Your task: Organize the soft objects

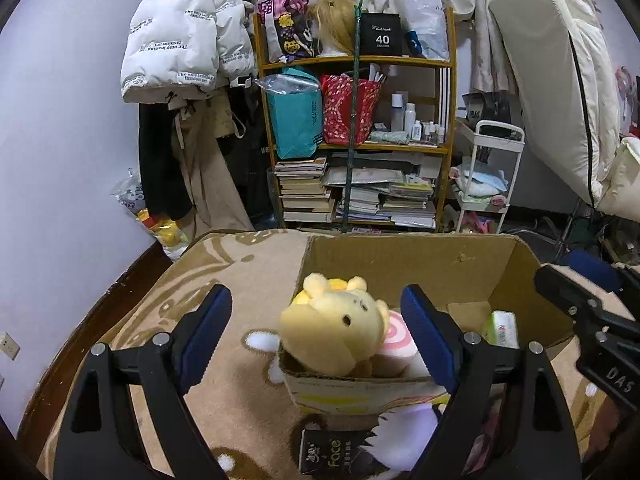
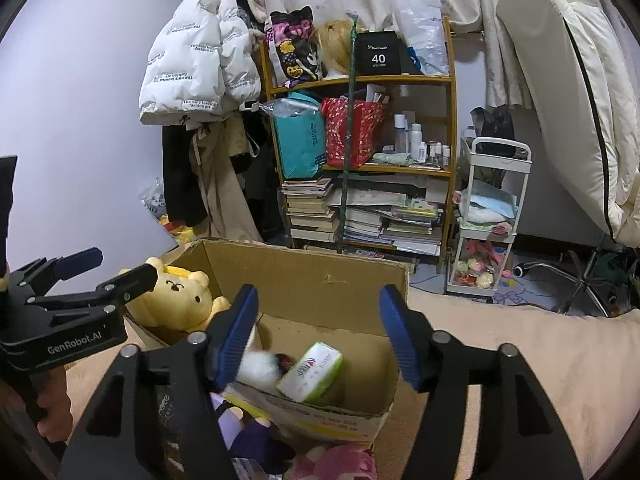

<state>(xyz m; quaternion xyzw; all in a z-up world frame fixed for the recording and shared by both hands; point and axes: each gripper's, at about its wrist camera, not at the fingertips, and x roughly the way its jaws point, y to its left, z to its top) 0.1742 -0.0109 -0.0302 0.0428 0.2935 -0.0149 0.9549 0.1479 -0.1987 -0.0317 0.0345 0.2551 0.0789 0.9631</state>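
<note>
A wooden bookshelf (image 1: 356,136) stands at twelve o'clock, stacked books (image 1: 306,190) on its lowest level. A white puffer jacket (image 1: 180,36) hangs at ten o'clock; a white trolley cart (image 1: 490,176) sits at two o'clock.

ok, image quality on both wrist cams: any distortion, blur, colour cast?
Left wrist view: strong fisheye bend, dark corners, bluish cast on the wall; yellow plush and cardboard box sharp. Right wrist view: same curvature, shelf bowed; tissue pack slightly soft, right gripper close and crisp; dim, even light, no glare.
</note>
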